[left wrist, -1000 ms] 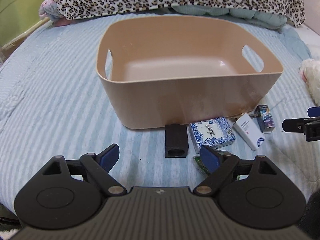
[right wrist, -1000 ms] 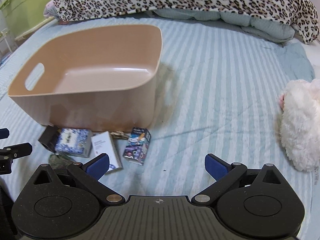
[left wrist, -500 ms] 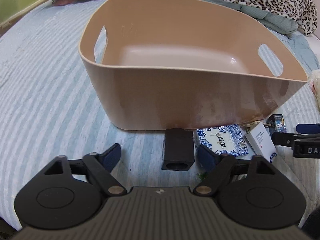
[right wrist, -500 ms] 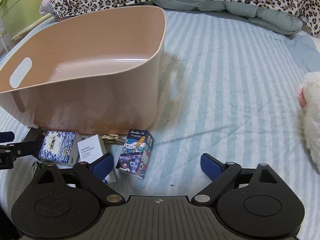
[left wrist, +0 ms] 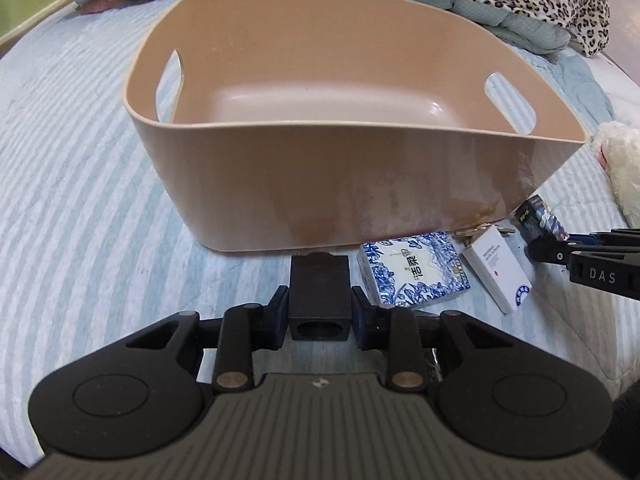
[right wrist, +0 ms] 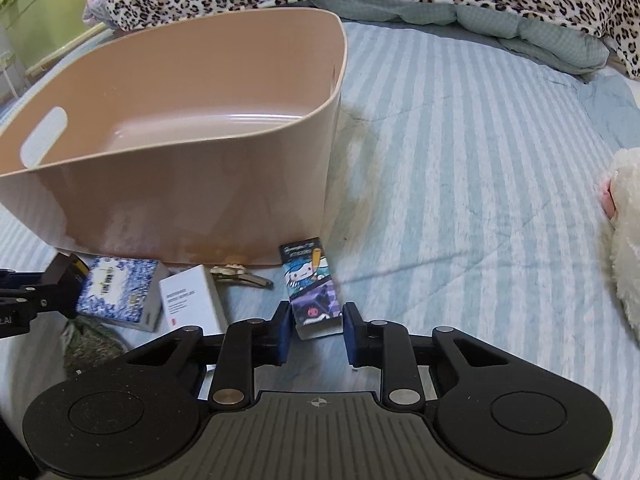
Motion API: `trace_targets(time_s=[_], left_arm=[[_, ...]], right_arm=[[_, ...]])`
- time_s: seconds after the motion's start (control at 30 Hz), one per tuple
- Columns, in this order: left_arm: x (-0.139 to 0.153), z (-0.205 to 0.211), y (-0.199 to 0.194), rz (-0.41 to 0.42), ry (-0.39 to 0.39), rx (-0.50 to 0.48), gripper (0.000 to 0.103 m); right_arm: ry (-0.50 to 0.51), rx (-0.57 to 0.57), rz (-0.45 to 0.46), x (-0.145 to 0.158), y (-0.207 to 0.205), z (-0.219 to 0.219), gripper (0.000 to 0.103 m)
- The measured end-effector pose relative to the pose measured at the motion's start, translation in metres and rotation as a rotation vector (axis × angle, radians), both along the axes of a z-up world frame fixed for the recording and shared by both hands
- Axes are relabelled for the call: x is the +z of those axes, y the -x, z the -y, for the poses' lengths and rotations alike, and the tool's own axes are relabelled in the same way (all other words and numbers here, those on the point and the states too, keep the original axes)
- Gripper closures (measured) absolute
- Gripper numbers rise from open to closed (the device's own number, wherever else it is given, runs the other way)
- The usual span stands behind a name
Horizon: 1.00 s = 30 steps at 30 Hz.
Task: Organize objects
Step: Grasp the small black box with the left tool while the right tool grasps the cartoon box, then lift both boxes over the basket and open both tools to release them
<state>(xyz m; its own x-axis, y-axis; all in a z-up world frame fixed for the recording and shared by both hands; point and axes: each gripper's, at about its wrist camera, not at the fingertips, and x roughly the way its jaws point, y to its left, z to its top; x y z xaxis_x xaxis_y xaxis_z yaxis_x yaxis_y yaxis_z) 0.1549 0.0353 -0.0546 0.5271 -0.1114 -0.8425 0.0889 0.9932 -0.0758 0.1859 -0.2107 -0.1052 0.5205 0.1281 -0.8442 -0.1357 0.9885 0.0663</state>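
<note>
The left gripper grasps the black block, both pads pressed to its sides, just before the tan bin on the striped bed. The right gripper has its fingers around the near end of the cartoon box; the left pad touches it, but a thin gap shows at the right pad, so a firm grip cannot be told. Between them, along the bin's front wall, lie a blue-patterned box, a white box and keys. The bin holds nothing.
</note>
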Motion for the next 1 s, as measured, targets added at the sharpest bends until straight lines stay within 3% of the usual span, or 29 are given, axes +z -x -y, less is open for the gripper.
trace_targets(time_s=[0.33,0.67,0.87,1.0], left_arm=[[0.028,-0.001,0.024,0.055,0.021,-0.006,0.070],[0.080,0.002,0.042,0.163,0.034,-0.021,0.070],[0.116,0.009,0.034,0.273,0.012,-0.021,0.070],[0.122,0.014,0.012,0.305,-0.028,0.013,0.070]], right_arm=[[-0.011,0.026,0.086,0.029,0.031,0.008,0.081],[-0.060,0.064,0.207,0.091,0.052,0.012,0.081],[-0.089,0.079,0.290,0.128,0.045,0.011,0.081],[-0.097,0.076,0.331,0.141,0.030,0.005,0.081]])
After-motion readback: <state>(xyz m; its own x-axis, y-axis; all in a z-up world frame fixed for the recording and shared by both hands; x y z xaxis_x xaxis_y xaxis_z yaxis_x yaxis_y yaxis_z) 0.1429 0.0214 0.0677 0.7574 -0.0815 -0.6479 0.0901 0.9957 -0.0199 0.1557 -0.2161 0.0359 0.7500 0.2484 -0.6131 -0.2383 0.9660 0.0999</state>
